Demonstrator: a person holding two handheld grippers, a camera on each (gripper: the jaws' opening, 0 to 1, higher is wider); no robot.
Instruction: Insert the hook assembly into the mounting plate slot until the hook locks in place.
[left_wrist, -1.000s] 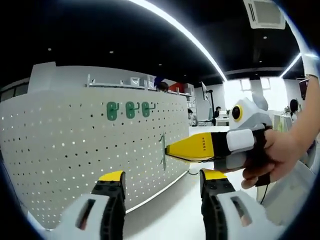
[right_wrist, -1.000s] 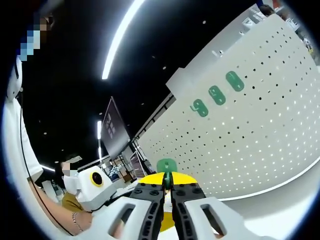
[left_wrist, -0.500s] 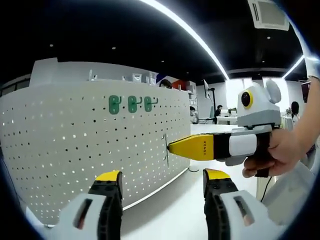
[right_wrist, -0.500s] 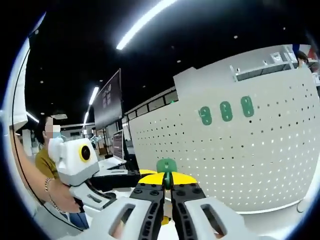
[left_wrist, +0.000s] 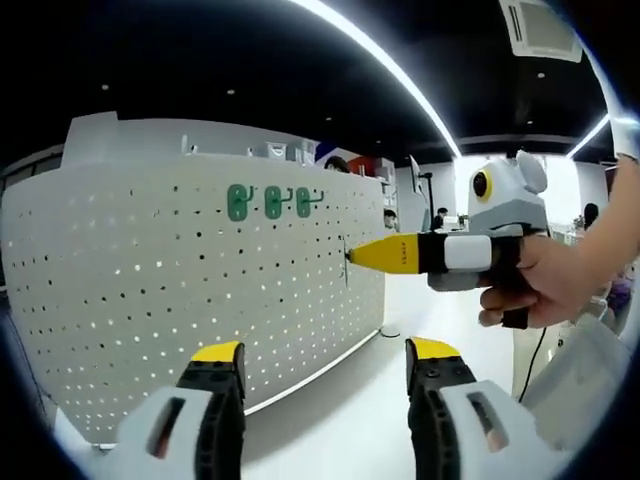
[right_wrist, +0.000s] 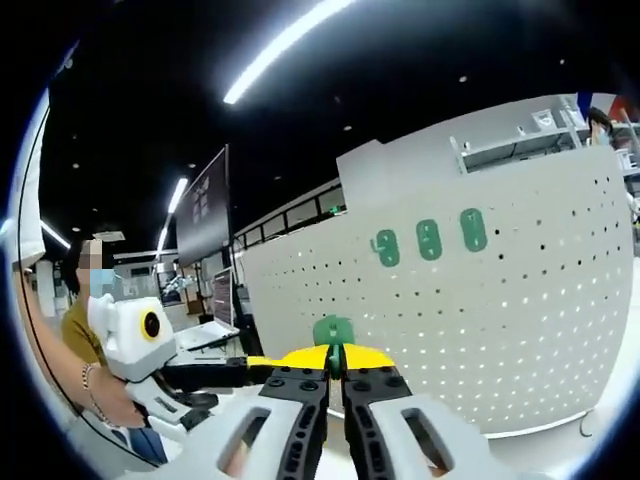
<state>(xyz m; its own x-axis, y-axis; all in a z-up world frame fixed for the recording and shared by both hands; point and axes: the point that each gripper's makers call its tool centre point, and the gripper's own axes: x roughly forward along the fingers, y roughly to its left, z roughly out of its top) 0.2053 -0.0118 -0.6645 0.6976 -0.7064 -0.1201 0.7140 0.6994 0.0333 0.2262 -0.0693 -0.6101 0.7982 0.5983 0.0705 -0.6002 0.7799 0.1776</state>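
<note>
Rising toward the pegboard (left_wrist: 200, 290), the right hand-held gripper (left_wrist: 352, 254) stays clenched on the green hook (right_wrist: 333, 331), now nearer the board's holes; the left hand-held gripper (left_wrist: 325, 360) hangs released below.

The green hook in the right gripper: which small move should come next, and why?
Probably ease the right gripper forward to press the green hook into the pegboard. Its jaws are shut on the hook, whose tip sits at the board's face, below three hooks already mounted.
</note>
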